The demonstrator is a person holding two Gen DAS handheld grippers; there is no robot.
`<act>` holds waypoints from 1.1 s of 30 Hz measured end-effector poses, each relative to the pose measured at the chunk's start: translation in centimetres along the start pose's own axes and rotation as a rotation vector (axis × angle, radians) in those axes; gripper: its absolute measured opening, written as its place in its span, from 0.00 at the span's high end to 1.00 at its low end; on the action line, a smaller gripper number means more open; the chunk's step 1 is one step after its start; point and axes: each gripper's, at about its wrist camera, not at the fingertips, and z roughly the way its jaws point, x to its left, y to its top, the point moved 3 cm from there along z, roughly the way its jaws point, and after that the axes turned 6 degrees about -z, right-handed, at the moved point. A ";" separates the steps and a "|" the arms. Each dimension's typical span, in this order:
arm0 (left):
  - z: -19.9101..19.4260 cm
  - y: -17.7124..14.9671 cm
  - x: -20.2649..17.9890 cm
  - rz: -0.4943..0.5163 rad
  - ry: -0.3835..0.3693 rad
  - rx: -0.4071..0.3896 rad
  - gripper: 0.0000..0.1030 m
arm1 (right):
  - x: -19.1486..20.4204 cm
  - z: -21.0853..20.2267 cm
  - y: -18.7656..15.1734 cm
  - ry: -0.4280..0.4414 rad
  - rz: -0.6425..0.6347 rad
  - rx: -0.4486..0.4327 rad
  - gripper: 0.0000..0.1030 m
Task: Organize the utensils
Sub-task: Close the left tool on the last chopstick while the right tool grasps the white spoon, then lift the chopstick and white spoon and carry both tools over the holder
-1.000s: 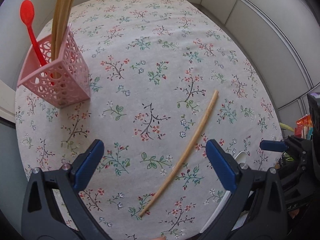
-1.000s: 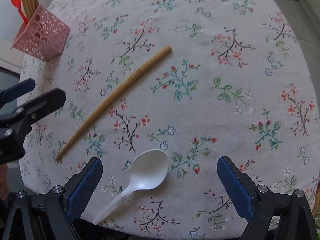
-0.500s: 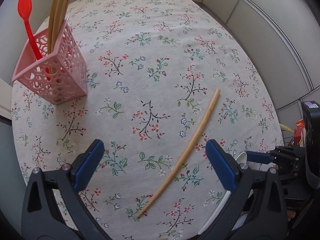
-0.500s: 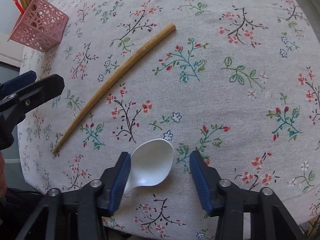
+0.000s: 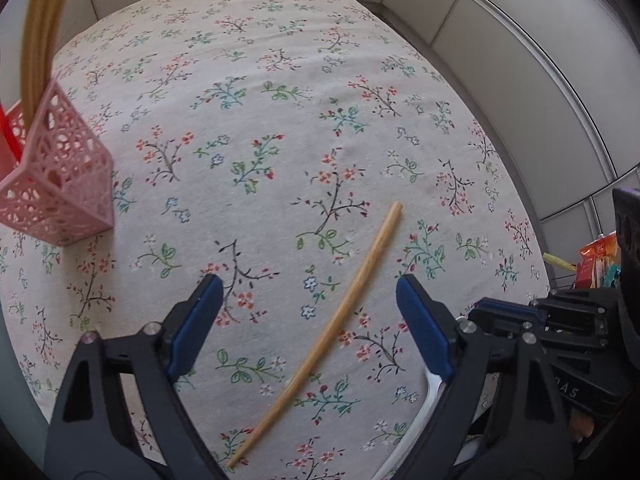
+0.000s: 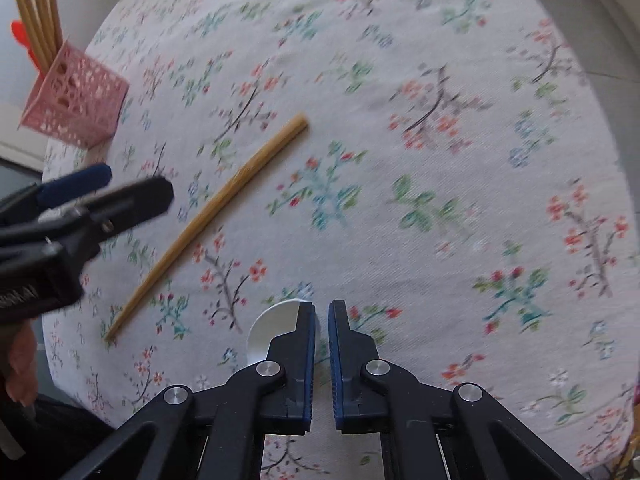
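1. Right gripper point(image 6: 321, 320): jaws drawn almost together, a narrow slit left between the pads. The white spoon point(image 6: 276, 326) lies on the cloth point(image 6: 440, 140) with its bowl under and just left of the left pad. Whether the pads actually pinch the spoon cannot be told; the contact is hidden by the finger.
2. Left gripper point(image 5: 306, 320): jaws wide apart, nothing held. It hangs over the near half of the chopstick point(image 5: 320, 340), which lies between the pads but is not touched.
3. The chopstick lies flat on the cloth, running diagonally from the near edge toward the middle. The spoon lies just right of the chopstick's near end; its handle point(image 5: 412, 424) is seen beside the left gripper's right finger.
4. Risk, judged: the spoon bowl is smooth and curved, so a pinch on its rim may slip or flip it. The spoon sits close to the cloth's near edge, so a slip could send it off the table.
5. Risk, judged: both grippers work close together here, so a collision is possible.
6. Holder point(image 5: 60, 184), well beyond the chopstick and to its left: pink lattice, upright. In it stand several chopsticks point(image 6: 36, 12) and a red spoon point(image 6: 20, 34).
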 end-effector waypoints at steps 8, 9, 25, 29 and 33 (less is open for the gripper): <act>2.5 1.0 -3.7 0.103 -0.040 0.036 0.54 | -2.0 -0.8 0.6 0.023 0.064 -0.016 0.90; 2.8 1.1 -4.1 0.112 -0.041 0.043 0.58 | -2.3 -1.0 0.7 0.029 0.072 -0.008 0.89; 2.5 1.2 -2.8 0.105 0.000 0.050 0.92 | -0.5 1.2 -0.3 0.105 0.059 0.080 0.55; 1.3 0.9 -1.5 0.083 -0.004 0.028 0.92 | 0.2 1.9 -0.3 0.128 0.054 0.086 0.55; 0.0 0.4 -0.1 0.062 -0.007 0.006 0.92 | 1.4 2.4 -0.5 0.113 0.005 0.081 0.69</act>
